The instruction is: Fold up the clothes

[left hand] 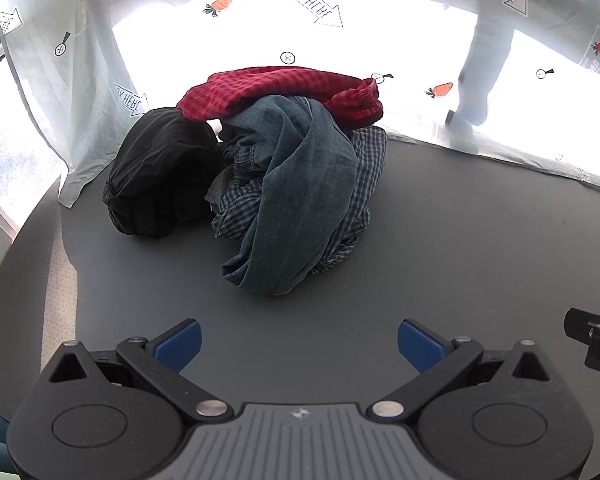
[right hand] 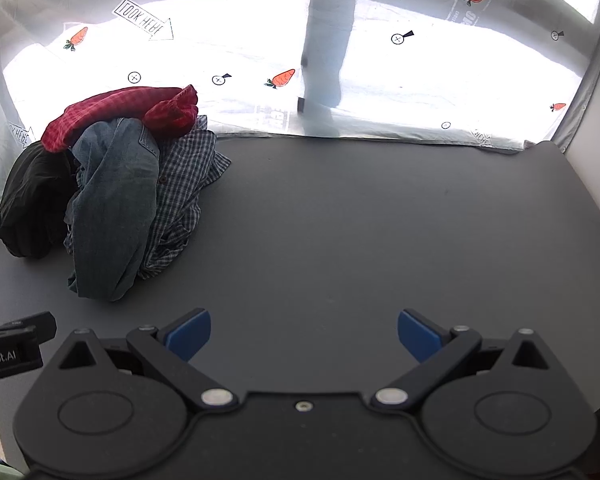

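Nearest the lens, the left gripper [left hand: 298, 346] hangs over a dark grey tabletop [left hand: 440, 240] with its blue-padded jaws spread wide and nothing between them; the right gripper [right hand: 304, 338] does the same in its own view, jaws wide apart and holding nothing. Part of the right gripper's black body edges into the left wrist view at the right margin.

Farther back on the table sits a heap of unfolded clothes, no basket or bin around it. A blue denim garment [left hand: 300, 208] drapes down the near side of the heap. Under and to the right of it lies a blue-and-white checked shirt [left hand: 364, 184]. A black garment [left hand: 156, 172] is bunched just beside them on the left. A red checked garment [left hand: 276, 88] lies across the top.

Behind the table, a translucent white sheet [left hand: 100, 60] printed with carrots, arrows and crossed circles hangs before bright windows.
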The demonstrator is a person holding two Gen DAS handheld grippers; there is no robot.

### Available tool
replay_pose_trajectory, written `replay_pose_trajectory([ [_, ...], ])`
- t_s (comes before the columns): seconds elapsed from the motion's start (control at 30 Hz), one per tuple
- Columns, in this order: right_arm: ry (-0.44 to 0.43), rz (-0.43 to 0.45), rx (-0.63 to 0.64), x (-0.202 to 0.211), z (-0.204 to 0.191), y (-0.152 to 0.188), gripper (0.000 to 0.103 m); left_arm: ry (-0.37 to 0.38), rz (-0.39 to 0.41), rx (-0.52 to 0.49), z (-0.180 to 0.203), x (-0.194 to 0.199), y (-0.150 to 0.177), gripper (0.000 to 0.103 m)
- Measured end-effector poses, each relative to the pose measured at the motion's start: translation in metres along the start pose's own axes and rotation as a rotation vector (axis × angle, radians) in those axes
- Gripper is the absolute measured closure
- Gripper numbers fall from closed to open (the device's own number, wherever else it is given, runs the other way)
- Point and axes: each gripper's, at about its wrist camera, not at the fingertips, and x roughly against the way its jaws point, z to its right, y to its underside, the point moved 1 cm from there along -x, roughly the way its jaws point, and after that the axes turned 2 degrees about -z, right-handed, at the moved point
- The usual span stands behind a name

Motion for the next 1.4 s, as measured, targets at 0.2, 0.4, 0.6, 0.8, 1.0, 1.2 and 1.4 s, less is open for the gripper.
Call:
replay_pose_trajectory([
  [0.2, -0.004, -0.006, -0.004, -0.0002, 0.0006, 0.0015, 0.002, 0.003, 0.006, -0.003, -0.0003, -0.0004, 0.0013, 0.000],
  [0.4, -0.005, -0.010, -0.007, -0.0015, 0.0018, -0.0008, 0.002, -0.001, 0.008, -0.010, -0.0018, -0.0002, 0.0040, 0.000],
  [0.6, -0.004, -0.013, -0.014, -0.0049, 0.0029, 0.0009, 0.002, -0.008, 0.001, -0.016, 0.0017, -0.0006, 0.0031, 0.000],
  [0.8, -0.003, -0.017, -0.020, -0.0061, 0.0045, 0.0014, 0.002, -0.008, -0.004, -0.017, 0.0015, -0.0001, 0.0038, 0.000],
  [1.0, -0.001, -0.018, -0.023, -0.0065, 0.0054, 0.0017, 0.002, -0.008, -0.007, -0.016, 0.0030, 0.0006, 0.0031, 0.000],
  [1.2, 0.001, -0.020, -0.026, -0.0070, 0.0060, 0.0020, 0.002, -0.008, -0.011, -0.018, 0.0049, 0.0001, 0.0013, 0.000],
  [1.4, 0.000, -0.021, -0.029, -0.0068, 0.0063, 0.0022, 0.002, -0.008, -0.012, -0.017, 0.0049, 0.0002, 0.0008, 0.000],
])
